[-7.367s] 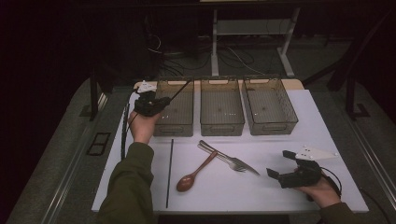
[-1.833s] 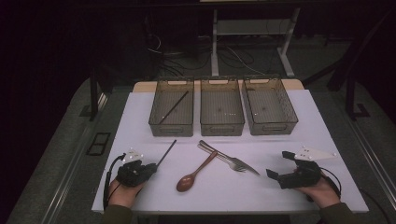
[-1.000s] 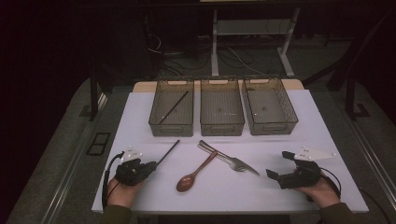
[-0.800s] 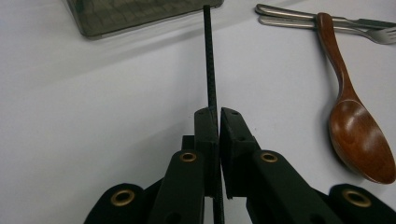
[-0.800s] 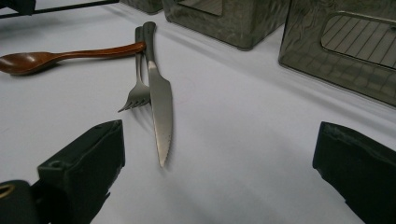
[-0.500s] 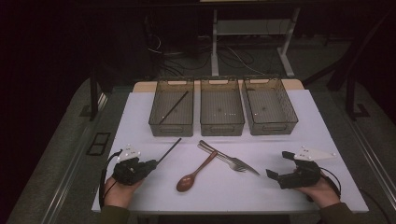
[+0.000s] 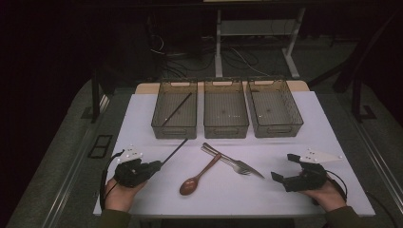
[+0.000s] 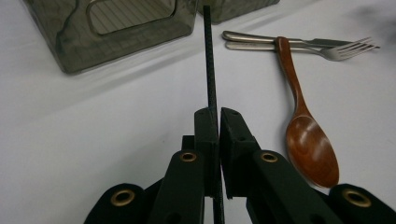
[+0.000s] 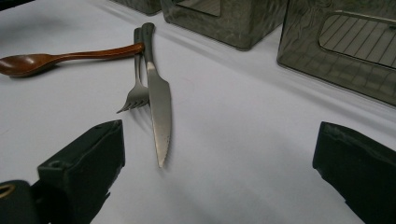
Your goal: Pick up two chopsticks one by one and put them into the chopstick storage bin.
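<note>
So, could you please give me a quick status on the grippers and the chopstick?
Left gripper shut on chopstick. Right gripper open, near knife. Chopstick's far end beside left bin.

Probably a lab or test room, though the surroundings are dim: a white-covered table point(image 7: 328, 133) under a spotlight, loose cables point(image 7: 190, 54) on the carpeted floor, a bare metal desk frame point(image 7: 256, 33) behind.
</note>
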A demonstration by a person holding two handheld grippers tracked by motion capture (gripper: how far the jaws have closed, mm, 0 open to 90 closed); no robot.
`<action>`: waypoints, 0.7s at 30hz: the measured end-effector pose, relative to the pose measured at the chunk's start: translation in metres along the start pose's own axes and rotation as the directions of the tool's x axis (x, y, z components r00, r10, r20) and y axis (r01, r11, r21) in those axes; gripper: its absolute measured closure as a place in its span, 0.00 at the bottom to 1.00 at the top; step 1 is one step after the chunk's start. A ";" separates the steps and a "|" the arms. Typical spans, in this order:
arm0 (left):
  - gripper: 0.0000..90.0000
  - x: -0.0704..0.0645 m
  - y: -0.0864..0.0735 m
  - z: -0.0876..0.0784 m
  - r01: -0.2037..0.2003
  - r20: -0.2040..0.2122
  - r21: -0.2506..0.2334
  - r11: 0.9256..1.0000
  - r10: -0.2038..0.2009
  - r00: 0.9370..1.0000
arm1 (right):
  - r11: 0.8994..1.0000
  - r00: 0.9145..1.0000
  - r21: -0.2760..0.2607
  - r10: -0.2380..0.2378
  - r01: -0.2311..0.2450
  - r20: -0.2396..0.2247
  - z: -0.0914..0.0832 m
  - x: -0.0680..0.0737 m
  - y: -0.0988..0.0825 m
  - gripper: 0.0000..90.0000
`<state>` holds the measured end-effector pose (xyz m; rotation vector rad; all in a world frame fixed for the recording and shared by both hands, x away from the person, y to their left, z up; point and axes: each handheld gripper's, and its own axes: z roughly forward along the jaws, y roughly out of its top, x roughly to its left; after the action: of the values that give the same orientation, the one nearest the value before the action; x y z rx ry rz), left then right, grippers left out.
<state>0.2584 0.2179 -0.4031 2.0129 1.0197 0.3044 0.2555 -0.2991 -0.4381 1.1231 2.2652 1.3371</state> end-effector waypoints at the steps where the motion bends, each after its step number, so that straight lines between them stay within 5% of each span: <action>1: 0.94 0.000 0.001 0.000 -0.005 0.002 -0.003 1.000 0.005 1.000 | 1.000 1.000 0.000 -0.001 0.001 0.000 0.000 0.000 0.000 0.02; 21: 0.94 0.013 0.050 0.006 -0.041 0.030 -0.058 0.997 0.043 0.999 | 1.000 1.000 0.002 0.010 -0.010 0.014 0.000 -0.001 -0.001 0.02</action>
<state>0.2974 0.2079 -0.3701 1.9831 0.9394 0.3204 0.2558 -0.3002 -0.4390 1.1426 2.2542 1.3275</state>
